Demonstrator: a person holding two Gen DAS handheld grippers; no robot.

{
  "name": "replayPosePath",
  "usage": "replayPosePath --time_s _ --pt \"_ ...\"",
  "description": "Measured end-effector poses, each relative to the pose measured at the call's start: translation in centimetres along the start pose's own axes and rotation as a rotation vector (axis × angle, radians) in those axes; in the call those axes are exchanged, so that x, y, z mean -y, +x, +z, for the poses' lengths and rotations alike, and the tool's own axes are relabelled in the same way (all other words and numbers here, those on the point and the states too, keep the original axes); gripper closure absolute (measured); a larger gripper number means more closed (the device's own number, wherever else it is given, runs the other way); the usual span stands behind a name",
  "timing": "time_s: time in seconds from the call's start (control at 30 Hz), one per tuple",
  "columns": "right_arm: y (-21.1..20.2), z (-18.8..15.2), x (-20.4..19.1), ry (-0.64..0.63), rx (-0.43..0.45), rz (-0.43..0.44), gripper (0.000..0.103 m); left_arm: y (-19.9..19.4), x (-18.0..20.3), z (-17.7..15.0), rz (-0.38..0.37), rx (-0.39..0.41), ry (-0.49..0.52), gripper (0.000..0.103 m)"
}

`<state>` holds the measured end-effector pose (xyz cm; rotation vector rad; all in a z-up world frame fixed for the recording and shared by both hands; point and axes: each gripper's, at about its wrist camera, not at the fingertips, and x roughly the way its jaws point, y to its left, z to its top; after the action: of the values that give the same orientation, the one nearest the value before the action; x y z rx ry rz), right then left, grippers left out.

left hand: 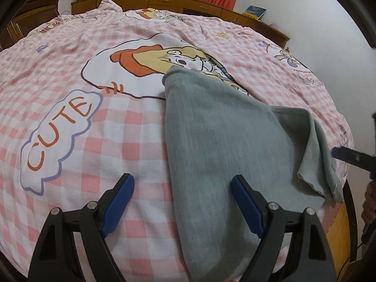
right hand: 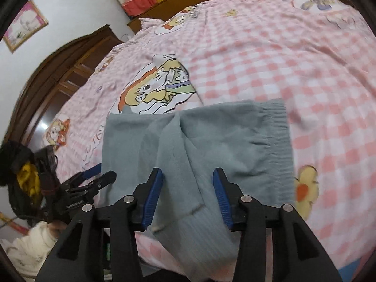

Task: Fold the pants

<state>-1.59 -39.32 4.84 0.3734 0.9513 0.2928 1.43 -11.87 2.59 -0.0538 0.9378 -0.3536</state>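
Note:
Grey-green pants (left hand: 218, 145) lie on a pink checked bedspread (left hand: 98, 141), folded lengthwise, one end hanging over the near bed edge. My left gripper (left hand: 182, 188) is open just above the pants' left edge, holding nothing. In the right wrist view the pants (right hand: 223, 141) lie across the bed with the ribbed waistband on the right. My right gripper (right hand: 188, 181) is open over the pants' near part, with cloth between the blue pads (right hand: 152, 195) but not pinched. The right gripper's finger also shows in the left wrist view (left hand: 352, 158), and the left gripper in the right wrist view (right hand: 94, 176).
The bedspread (right hand: 282, 58) carries cartoon prints and a "CUTE" bubble (left hand: 56, 138). A wooden headboard shelf (left hand: 164, 2) with red curtains lies behind. A dark wooden wardrobe (right hand: 58, 75) stands left of the bed. White cloth (right hand: 33, 246) lies low on the left.

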Motion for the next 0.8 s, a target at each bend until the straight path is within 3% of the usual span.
replayPosePath --time_s 0.1,0.43,0.8 --pt "-0.2 0.0 -1.2 -0.084 0.020 -0.023 0.057 0.0 0.0 0.0 0.000 -0.002 0.004 0.015" --pt "0.2 0.2 -3.0 -0.231 -0.032 -0.074 0.061 -0.1 0.0 0.0 0.005 -0.004 0.007 0.015" --pt "0.6 -0.9 -6.2 -0.510 -0.042 -0.212 0.064 0.0 -0.1 0.0 0.005 -0.007 0.006 0.015"
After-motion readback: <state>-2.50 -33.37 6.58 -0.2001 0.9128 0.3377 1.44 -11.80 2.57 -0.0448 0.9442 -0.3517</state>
